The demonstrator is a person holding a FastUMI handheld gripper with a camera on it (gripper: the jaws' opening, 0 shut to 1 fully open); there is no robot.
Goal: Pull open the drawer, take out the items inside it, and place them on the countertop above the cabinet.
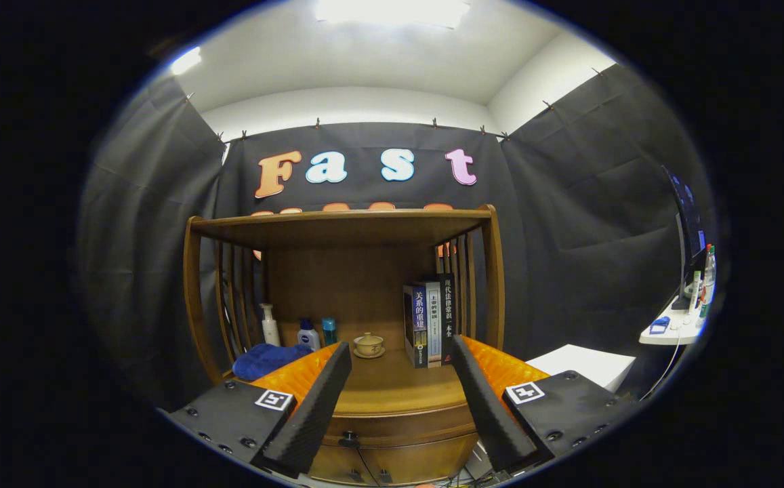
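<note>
A wooden cabinet stands ahead of me, with its countertop (392, 388) stretching between and beyond my fingers. The drawer front (398, 423) sits shut below the countertop's edge, and its small dark knob (348, 440) shows low between the fingers. My gripper (400, 349) is open, held above the drawer and in front of the countertop, with nothing between its fingers. The drawer's inside is hidden.
On the countertop stand a small lidded teacup (368, 344), several upright books (429, 324), a folded blue towel (266, 359), a white pump bottle (270, 325) and two small bottles (317, 333). A wooden shelf top (337, 224) with slatted sides spans above. A white desk (669, 332) is at right.
</note>
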